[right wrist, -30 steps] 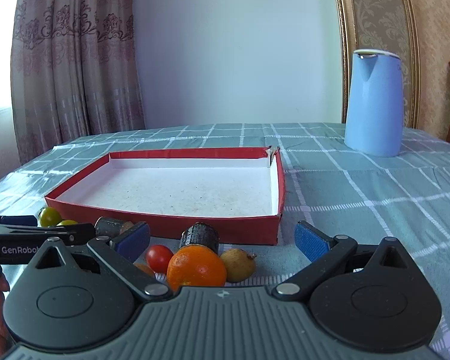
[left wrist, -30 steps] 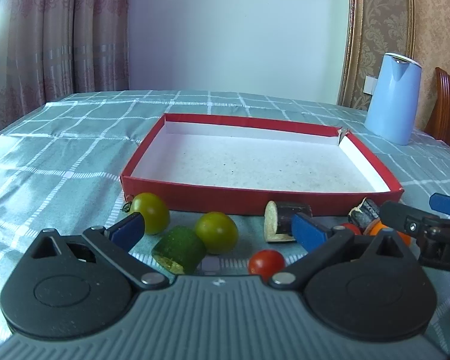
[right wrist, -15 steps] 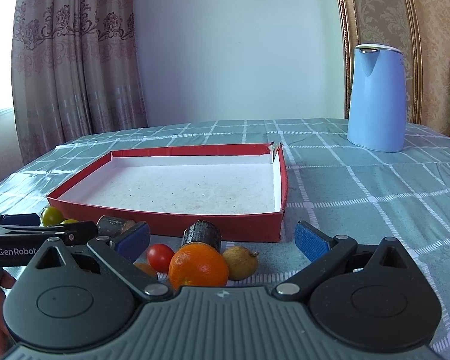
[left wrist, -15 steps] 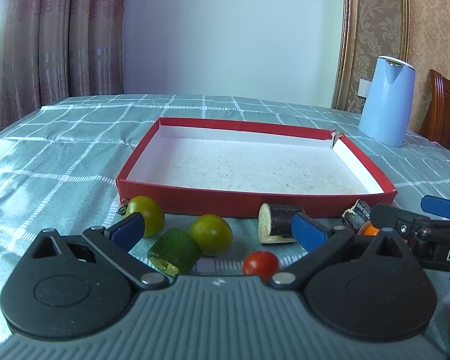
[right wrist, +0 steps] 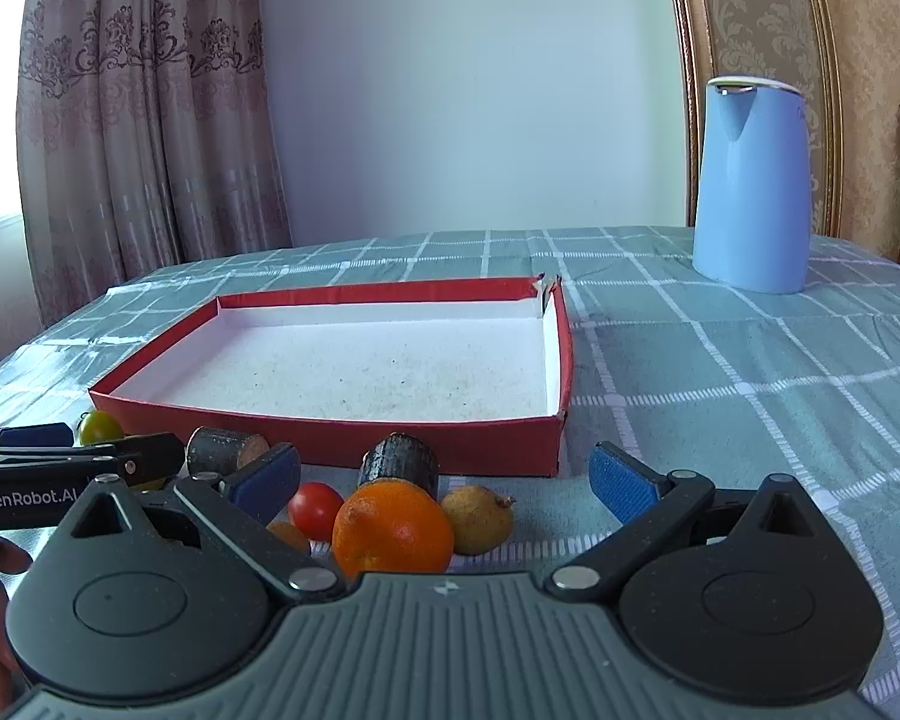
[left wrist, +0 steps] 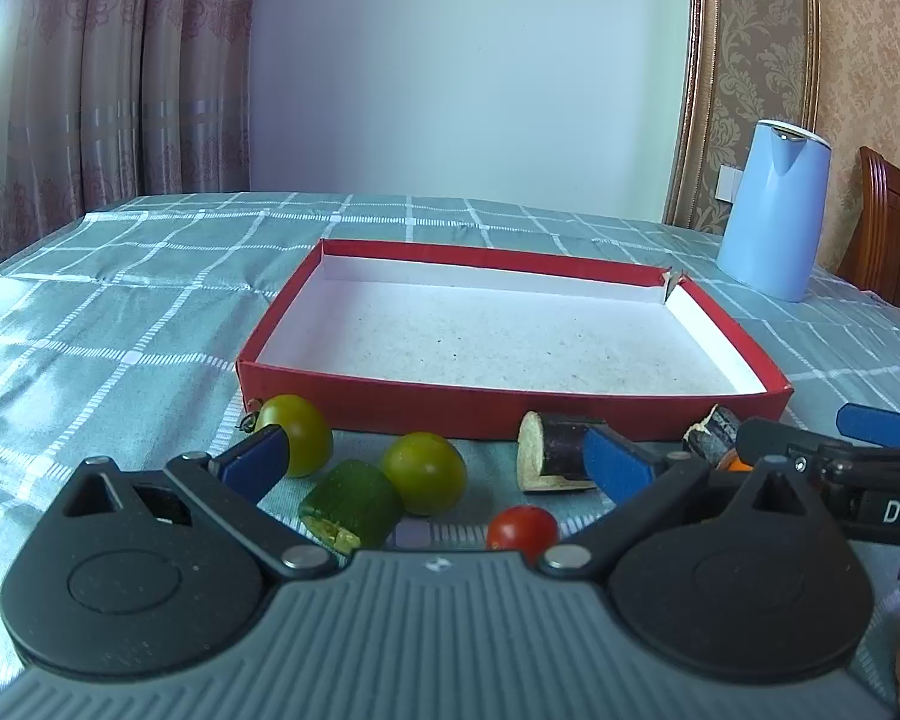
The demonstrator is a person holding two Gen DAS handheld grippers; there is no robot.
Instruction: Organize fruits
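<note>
- The left gripper (left wrist: 429, 462) has its blue pads spread wide with nothing between them, low in the centre of its frame. Over the last second its view has tilted up and back a little, so the fruit now sits lower against the gripper body; no jaw motion shows.
- The right gripper (right wrist: 444, 477) is likewise spread and empty, and its picture has barely shifted.
- Just ahead of the left pads lie a green cut piece (left wrist: 351, 507), two green-yellow round fruits (left wrist: 425, 473) (left wrist: 294, 426) and a cherry tomato (left wrist: 522, 531), with a dark cut chunk (left wrist: 555, 459) to the right.
- Between the right pads sit an orange (right wrist: 393, 528), a small yellowish fruit (right wrist: 479, 517), a red tomato (right wrist: 315, 509) and a dark cylinder piece (right wrist: 401, 461).
- Further out, mid-frame, the red tray (left wrist: 510, 414) stands empty, all produce lined up on the checked tablecloth (left wrist: 120, 330) just beside its near wall. A blue kettle (right wrist: 750, 186) stands upper right.
- Judgement: nothing has been moved yet; both grippers seem to be settling before a first pick, so the sorting is at its very start.
</note>
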